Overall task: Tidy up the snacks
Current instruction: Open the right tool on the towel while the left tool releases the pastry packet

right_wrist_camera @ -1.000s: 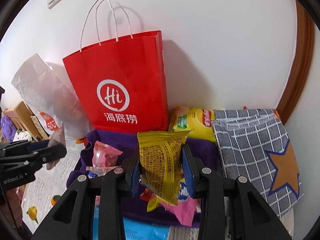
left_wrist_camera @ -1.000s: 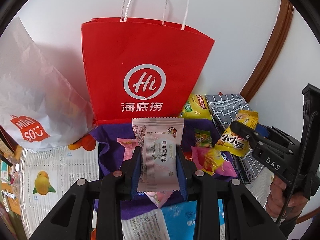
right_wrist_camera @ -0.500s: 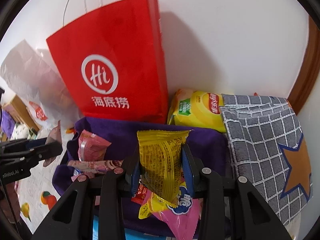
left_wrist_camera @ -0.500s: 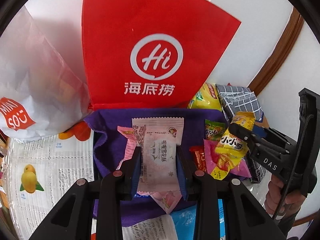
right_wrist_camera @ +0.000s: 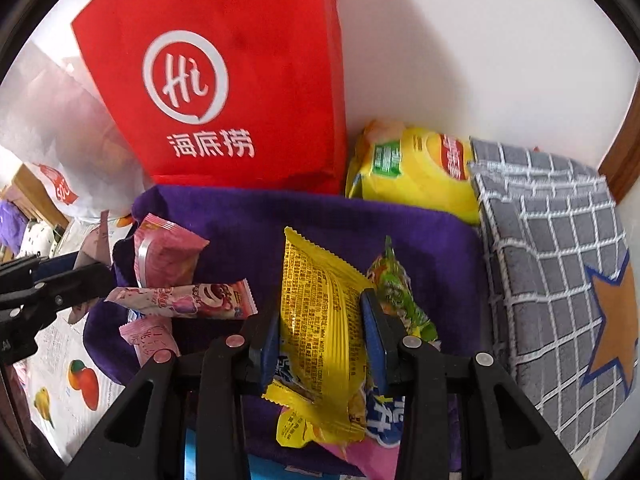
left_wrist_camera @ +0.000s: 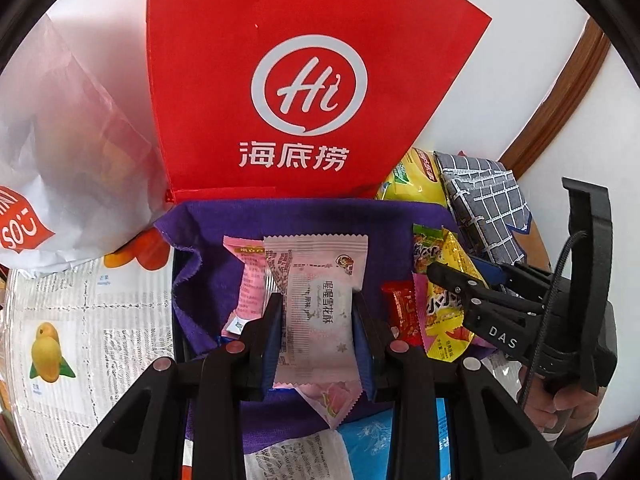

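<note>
My left gripper [left_wrist_camera: 316, 322] is shut on a pale pink-and-white snack packet [left_wrist_camera: 316, 296], held upright over the left part of a purple cloth-lined bin [left_wrist_camera: 320, 216]. My right gripper [right_wrist_camera: 320, 320] is shut on a yellow snack packet [right_wrist_camera: 320, 320] above the bin's right part; in the left wrist view this right gripper [left_wrist_camera: 448, 280] and the yellow packet [left_wrist_camera: 448, 308] show at the right. Pink packets [right_wrist_camera: 160, 256] lie in the bin's left side. A green packet [right_wrist_camera: 400, 292] and a small red one [left_wrist_camera: 402, 312] lie on the right.
A red paper bag [left_wrist_camera: 308, 92] stands against the wall right behind the bin, a white plastic bag [left_wrist_camera: 60, 152] to its left. A yellow crisp bag [right_wrist_camera: 412, 168] and a grey checked cloth bag [right_wrist_camera: 556, 264] sit right of the bin. A fruit-printed table cover [left_wrist_camera: 80, 320] lies left.
Both grippers have come down toward the purple bin, each still gripping its packet. The red bag now fills more of both views and its handles have left the picture.
</note>
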